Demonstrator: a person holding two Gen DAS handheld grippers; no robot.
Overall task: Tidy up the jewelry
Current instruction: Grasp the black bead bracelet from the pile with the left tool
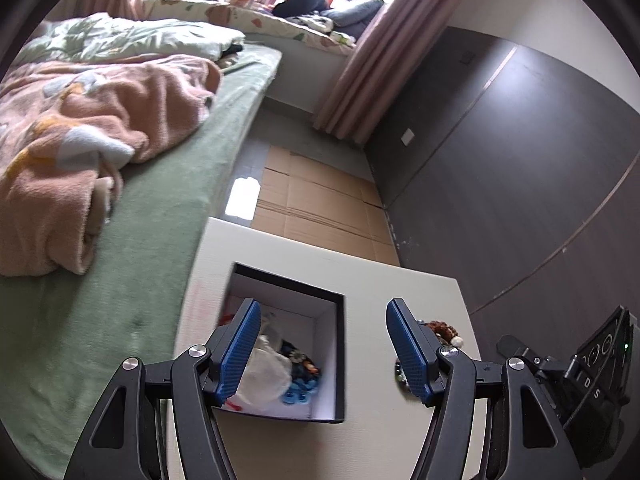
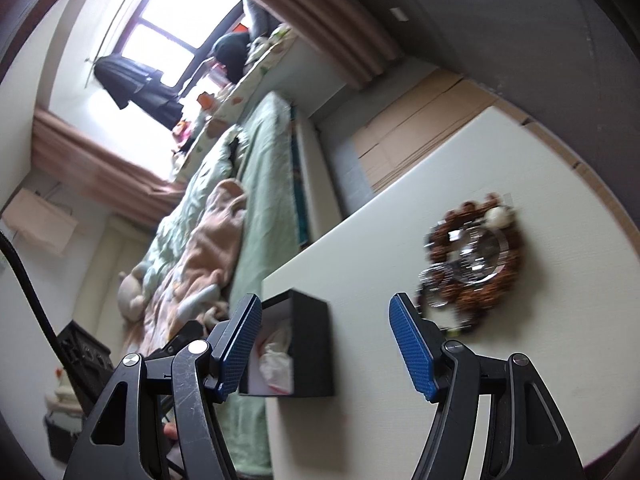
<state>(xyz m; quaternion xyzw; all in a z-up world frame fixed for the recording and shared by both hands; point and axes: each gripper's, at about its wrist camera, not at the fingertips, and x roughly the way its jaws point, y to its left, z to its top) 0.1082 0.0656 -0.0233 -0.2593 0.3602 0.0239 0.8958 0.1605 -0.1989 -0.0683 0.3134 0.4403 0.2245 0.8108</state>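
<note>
In the left wrist view, the left gripper (image 1: 324, 348) is seen released, its blue-padded fingers (image 1: 239, 354) spread wide with nothing between them, poised above a white desk (image 1: 384, 432). Just past the left finger, an open black box (image 1: 338, 360) with a white lining is set on the desk; a crumpled white pouch (image 1: 266, 376), blue beads (image 1: 298, 394) and other small dark pieces are held inside it. Beside the right finger, a brown beaded bracelet (image 1: 442, 328) is partly hidden, lying on the desk outside the box. At the lower right edge, part of the right gripper's body (image 1: 592, 368) is caught. In the right wrist view, the right gripper (image 2: 326, 348) is likewise shown unclenched and empty over the same desk (image 2: 500, 360). The black box (image 2: 310, 344) is seen from the side, near the left finger, with the white pouch (image 2: 276, 360) showing in its opening. Further along the desk, well apart from the box, the brown beaded bracelet (image 2: 516, 256) is laid around a shiny silver piece (image 2: 472, 256), blurred. Beyond the desk, flattened cardboard (image 1: 320, 196) is spread on the floor beside a green-sheeted bed (image 1: 168, 216), on which a pink blanket (image 1: 100, 120) is bunched. Pink curtains (image 1: 372, 64) are hung by a bright window at the far end.
</note>
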